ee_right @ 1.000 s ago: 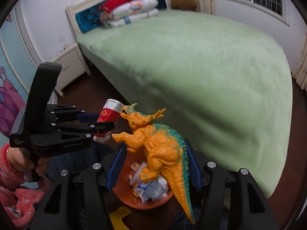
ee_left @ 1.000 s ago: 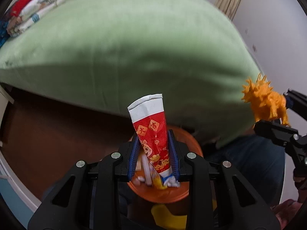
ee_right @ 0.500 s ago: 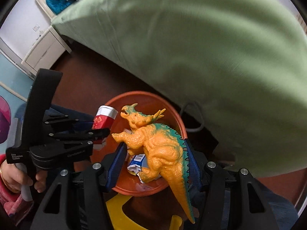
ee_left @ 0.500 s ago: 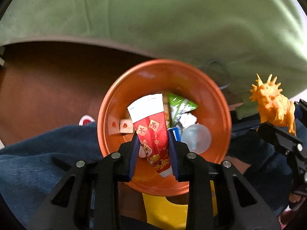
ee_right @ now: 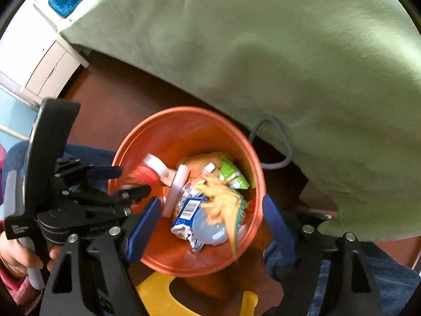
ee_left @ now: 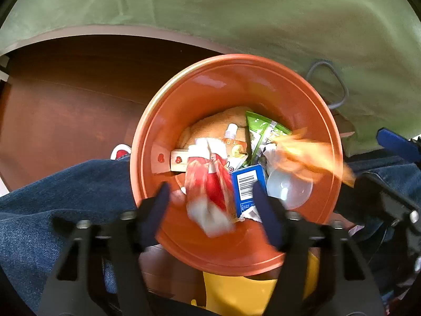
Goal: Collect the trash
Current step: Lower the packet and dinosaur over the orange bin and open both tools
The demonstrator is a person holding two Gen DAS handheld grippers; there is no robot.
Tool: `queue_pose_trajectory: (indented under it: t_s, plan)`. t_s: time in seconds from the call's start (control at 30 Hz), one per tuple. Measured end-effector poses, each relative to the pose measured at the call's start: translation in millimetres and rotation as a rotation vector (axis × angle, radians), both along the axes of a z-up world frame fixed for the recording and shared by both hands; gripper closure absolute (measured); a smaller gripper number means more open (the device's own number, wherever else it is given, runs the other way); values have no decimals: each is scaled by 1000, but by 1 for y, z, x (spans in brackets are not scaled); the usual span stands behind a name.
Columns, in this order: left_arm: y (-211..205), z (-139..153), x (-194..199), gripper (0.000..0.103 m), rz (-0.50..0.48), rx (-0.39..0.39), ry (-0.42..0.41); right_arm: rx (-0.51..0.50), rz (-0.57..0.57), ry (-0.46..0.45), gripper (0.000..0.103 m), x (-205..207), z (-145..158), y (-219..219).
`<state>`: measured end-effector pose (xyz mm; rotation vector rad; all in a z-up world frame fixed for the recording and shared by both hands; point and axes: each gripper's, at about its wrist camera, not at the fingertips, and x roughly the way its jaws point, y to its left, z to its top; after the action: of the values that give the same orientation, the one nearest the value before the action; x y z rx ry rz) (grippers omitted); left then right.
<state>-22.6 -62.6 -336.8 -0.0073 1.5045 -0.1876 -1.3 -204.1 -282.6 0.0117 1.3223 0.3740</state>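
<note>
Both grippers release their loads over the round orange plastic bin [ee_left: 236, 84].

Left wrist view: the left gripper [ee_left: 210, 210], jaws just opened wide and gripping nothing, lets the red-and-white paper tube [ee_left: 208, 181] fall among wrappers; keep centred over the bin, clear of the blue-jeaned leg [ee_left: 65, 197] at left. Right wrist view: the right gripper [ee_right: 210, 221], just opened too, drops the orange toy dinosaur [ee_right: 223, 205]; green bedspread [ee_right: 289, 65] hangs just beyond the far rim.

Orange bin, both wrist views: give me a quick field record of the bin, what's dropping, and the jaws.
bin: orange bin on dark wood floor, beside the green bed cover
left gripper: jaws just opened, red paper cup blurred between them, not pinched
right gripper: jaws just opened, orange toy dinosaur blurred, falling into bin
already in bin: blue barcode carton, green wrapper, clear dome lid
</note>
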Motion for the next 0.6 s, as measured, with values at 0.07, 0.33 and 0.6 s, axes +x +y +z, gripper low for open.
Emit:
queue_pose_trajectory:
  t_s: [0.07,0.33,0.6]
  plan:
    - [1,1,0,23,-1,4,-1,0,-23,-6,23,3,3,-5]
    - [3,3,1,18,20,-4,5,13,-68,-18,22,1,6,-10]
    - [5,42,4,17,26,-12,-89,39,-92,-94,21,-2,37,-22]
